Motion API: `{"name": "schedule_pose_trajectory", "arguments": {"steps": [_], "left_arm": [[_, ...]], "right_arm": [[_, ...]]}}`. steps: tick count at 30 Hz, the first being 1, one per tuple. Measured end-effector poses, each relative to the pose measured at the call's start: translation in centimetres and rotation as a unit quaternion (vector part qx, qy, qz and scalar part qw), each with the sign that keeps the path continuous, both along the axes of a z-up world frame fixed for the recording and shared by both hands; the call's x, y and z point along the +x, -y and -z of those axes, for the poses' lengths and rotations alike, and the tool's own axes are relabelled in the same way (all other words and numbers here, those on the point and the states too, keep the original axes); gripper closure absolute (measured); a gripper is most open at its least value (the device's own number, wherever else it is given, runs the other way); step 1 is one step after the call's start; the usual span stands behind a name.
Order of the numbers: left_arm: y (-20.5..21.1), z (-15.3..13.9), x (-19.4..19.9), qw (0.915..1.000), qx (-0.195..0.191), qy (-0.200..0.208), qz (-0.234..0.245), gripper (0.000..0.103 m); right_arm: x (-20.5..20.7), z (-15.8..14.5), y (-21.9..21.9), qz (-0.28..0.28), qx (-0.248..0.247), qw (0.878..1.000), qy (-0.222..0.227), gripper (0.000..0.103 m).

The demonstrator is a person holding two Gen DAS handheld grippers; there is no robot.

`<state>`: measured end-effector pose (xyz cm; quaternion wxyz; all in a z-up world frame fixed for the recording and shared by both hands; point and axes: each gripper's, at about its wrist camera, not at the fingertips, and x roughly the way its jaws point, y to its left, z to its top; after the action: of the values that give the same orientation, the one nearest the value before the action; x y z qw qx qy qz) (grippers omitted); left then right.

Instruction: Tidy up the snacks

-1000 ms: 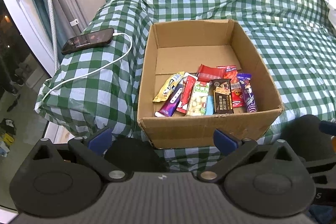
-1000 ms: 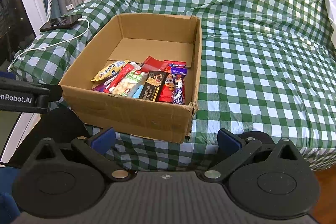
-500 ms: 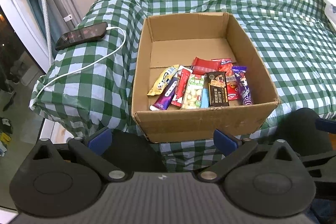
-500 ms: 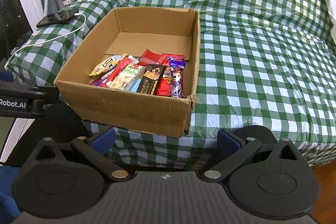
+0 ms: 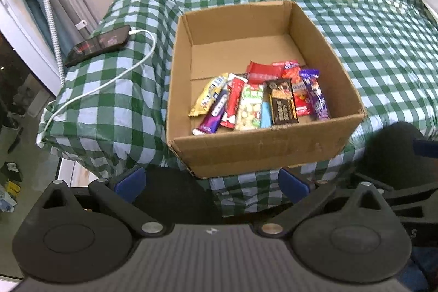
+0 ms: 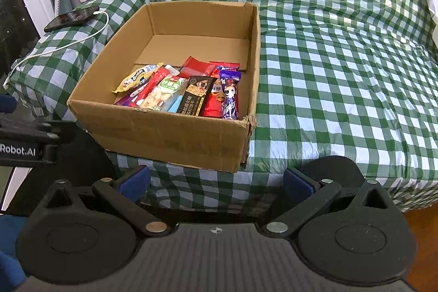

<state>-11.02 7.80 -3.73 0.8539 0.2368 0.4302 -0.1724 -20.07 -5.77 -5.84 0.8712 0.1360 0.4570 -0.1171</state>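
A brown cardboard box [image 5: 262,147] [image 6: 169,136] sits on the near corner of a bed covered in green-and-white check. Several snack packets [image 5: 260,100] [image 6: 189,95] lie side by side in its near half; the far half shows bare cardboard. My left gripper [image 5: 210,182] hangs open below and in front of the box, holding nothing. My right gripper [image 6: 216,182] is open too, in front of the box's near right corner, empty. Both sets of blue fingertips stay outside the box.
A black phone [image 5: 98,45] [image 6: 72,18] lies at the bed's left corner with a white cable [image 5: 109,81] trailing to the edge. A window frame and curtain [image 5: 41,4] stand to the left. The checked bedspread [image 6: 342,59] spreads right of the box.
Both views have drawn back and risen a little, so the box sits lower and slightly smaller in the frame. The grippers stay open and empty; the snacks have not moved.
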Motion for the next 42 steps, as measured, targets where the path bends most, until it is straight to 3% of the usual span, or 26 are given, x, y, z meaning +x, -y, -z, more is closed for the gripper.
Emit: {"name": "schedule_pose_trajectory", "arguments": {"steps": [27,32,34,36,37,40,42], "left_arm": [[0.2,2.4,1.2,0.9974,0.009,-0.070,-0.011,0.000],[0.9,4.2,1.6,0.9928,0.050,-0.108,-0.010,0.000],[1.6,5.5,1.8,0.9867,0.084,-0.139,-0.001,0.000],[2.6,7.2,1.8,0.9753,0.136,-0.173,0.014,0.000],[3.0,7.6,1.6,0.9726,0.155,-0.171,0.025,0.001],[3.1,6.4,0.2,0.9856,0.144,-0.082,0.034,0.012],[2.8,5.4,0.6,0.9893,0.114,-0.086,0.030,0.013]], "right_arm": [[0.4,1.7,0.6,0.004,0.033,0.999,-0.041,0.001],[0.7,2.6,0.8,0.010,0.039,0.997,-0.060,0.001],[0.7,2.9,0.9,0.009,0.050,0.997,-0.061,0.001],[0.8,3.1,0.9,0.004,0.056,0.997,-0.061,0.001],[0.8,3.3,0.9,0.002,0.057,0.996,-0.063,0.001],[1.0,3.6,0.7,-0.005,0.060,0.996,-0.067,0.002],[0.9,3.4,0.8,-0.009,0.057,0.997,-0.052,0.003]]}}
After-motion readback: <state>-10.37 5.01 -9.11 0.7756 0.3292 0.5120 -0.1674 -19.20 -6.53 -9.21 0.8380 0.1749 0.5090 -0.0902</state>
